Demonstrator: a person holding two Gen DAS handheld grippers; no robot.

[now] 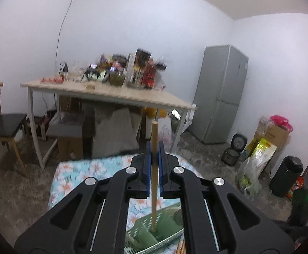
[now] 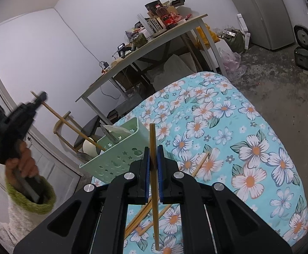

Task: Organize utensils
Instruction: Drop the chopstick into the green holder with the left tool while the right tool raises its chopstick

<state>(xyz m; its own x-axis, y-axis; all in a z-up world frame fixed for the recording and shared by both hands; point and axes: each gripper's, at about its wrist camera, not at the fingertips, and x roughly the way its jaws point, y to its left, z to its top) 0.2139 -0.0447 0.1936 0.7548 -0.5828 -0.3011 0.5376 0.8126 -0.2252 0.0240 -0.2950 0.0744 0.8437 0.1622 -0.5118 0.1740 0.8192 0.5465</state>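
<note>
My left gripper (image 1: 154,150) is shut on a wooden chopstick (image 1: 154,169) whose lower end reaches into the green utensil basket (image 1: 145,235). In the right wrist view the left gripper (image 2: 40,97) holds that chopstick (image 2: 69,124) slanting down into the basket (image 2: 120,148). My right gripper (image 2: 153,154) is shut on another wooden chopstick (image 2: 154,182), held upright over the floral cloth (image 2: 238,148). Several loose chopsticks (image 2: 141,216) lie on the cloth below it. The basket also holds a white spoon (image 2: 89,146) and metal utensils (image 2: 109,134).
A wooden table (image 1: 111,94) loaded with bottles and boxes stands behind. A chair (image 1: 3,127) is at the left, a grey fridge (image 1: 221,95) at the right. Bags, boxes and a black bin (image 1: 287,175) sit on the floor.
</note>
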